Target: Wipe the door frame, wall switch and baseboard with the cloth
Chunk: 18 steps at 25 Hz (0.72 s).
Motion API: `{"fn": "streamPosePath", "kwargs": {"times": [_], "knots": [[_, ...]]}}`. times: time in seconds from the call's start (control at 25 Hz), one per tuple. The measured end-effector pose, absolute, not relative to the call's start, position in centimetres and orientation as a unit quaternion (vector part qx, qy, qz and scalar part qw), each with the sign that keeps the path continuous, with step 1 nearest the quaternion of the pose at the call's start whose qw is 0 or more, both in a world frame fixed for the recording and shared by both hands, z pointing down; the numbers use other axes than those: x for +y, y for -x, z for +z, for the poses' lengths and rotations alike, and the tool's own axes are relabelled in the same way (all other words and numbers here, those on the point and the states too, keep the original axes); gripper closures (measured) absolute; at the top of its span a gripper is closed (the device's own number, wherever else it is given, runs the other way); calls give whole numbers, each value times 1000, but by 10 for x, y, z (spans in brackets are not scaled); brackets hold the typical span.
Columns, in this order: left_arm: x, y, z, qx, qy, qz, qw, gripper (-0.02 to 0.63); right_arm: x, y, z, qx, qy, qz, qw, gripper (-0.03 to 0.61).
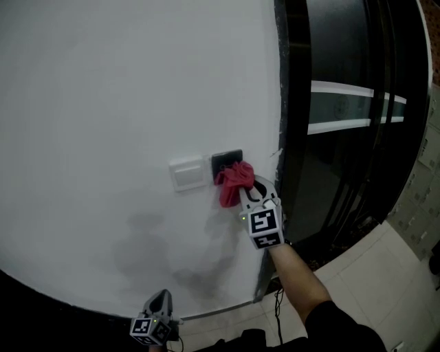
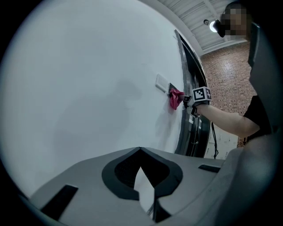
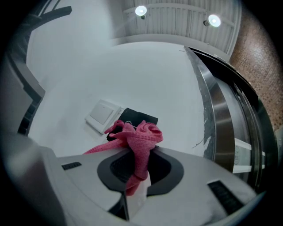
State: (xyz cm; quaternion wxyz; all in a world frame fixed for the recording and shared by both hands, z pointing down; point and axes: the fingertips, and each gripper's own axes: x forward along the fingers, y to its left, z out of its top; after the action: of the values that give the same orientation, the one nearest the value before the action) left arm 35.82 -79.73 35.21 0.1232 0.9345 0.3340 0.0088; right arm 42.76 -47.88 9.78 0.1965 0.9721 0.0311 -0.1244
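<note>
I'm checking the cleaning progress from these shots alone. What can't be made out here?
Black panel: lower part covered by the cloth, head and right gripper views.
Left gripper: cut off by the head view's bottom edge.
White switch: too small in every view to tell clean from dirty.
Baseboard: cannot be picked out; the head view's lower left is too dark.

I see 2 ceiling lamps (image 3: 141, 10) glaring overhead, and the wall (image 1: 124, 89) looks evenly lit. Both gripper views bend and darken at their edges.
</note>
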Motion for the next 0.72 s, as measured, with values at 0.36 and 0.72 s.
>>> {"fn": "streamPosePath", "kwargs": {"times": [0.36, 0.72], "knots": [[-814, -361, 347, 318, -938, -4, 137, 620, -536, -411, 56, -30, -967, -174, 185, 528], [-849, -359, 352, 281, -946, -16, 159, 620, -624, -424, 12, -101, -951, -220, 194, 528]]}}
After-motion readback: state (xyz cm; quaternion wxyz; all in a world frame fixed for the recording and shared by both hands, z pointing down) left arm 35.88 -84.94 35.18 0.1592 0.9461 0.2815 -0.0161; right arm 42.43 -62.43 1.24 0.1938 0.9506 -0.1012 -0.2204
